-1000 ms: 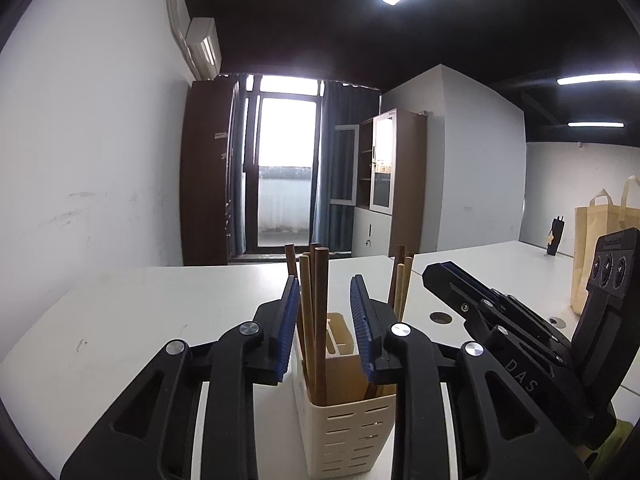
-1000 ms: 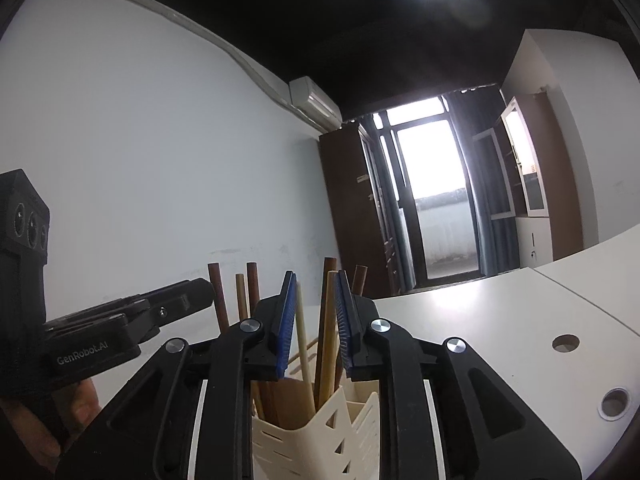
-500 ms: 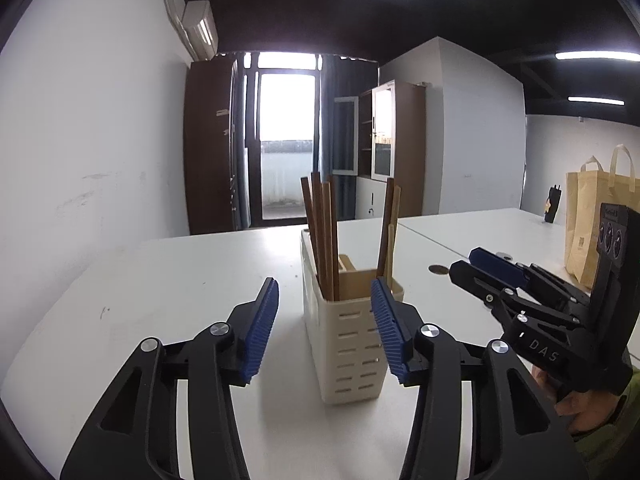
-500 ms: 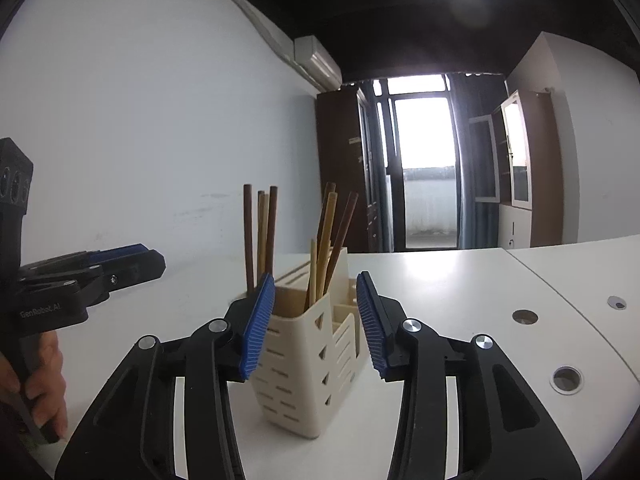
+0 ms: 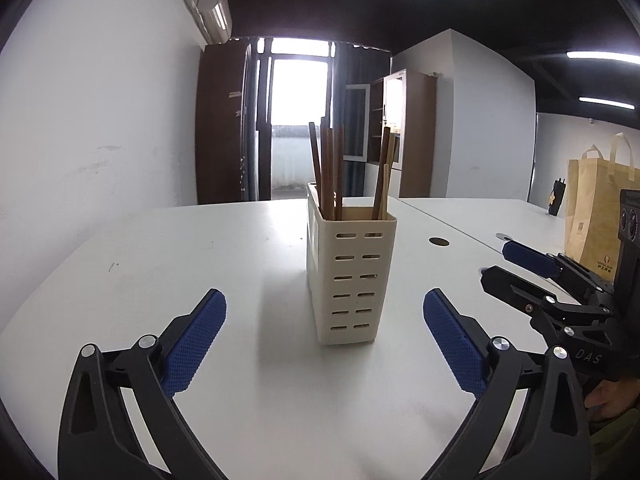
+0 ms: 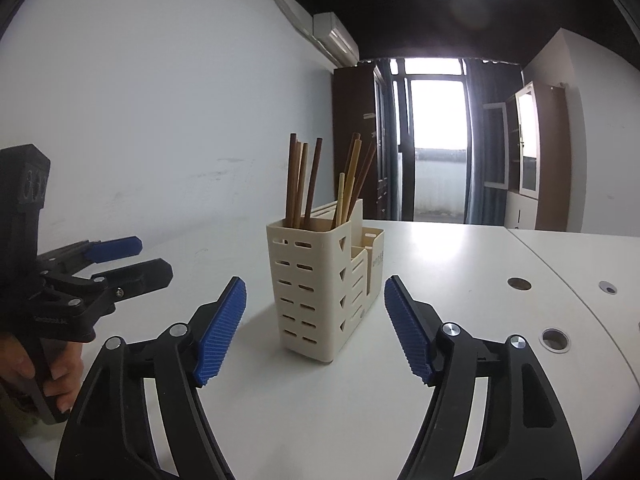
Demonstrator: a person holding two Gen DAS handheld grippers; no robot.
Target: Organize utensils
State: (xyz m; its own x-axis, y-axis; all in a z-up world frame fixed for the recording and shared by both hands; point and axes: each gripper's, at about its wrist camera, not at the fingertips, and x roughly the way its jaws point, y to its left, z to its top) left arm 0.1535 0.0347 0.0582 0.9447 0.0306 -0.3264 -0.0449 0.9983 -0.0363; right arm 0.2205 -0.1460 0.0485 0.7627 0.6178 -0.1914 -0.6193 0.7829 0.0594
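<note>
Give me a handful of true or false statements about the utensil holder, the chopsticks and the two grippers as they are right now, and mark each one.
1. The chopsticks stand upright in the utensil holder. True.
2. The left gripper is clamped on a chopstick. False: its jaws have just been opening, stand wide apart and hold nothing.
3. The utensil holder lies tipped over on the table. False: it stands upright.
4. The right gripper is open with nothing pressed between its pads. True; its jaws have just been opening.
5. A paper bag stands on the table at the right of the left wrist view. True.
</note>
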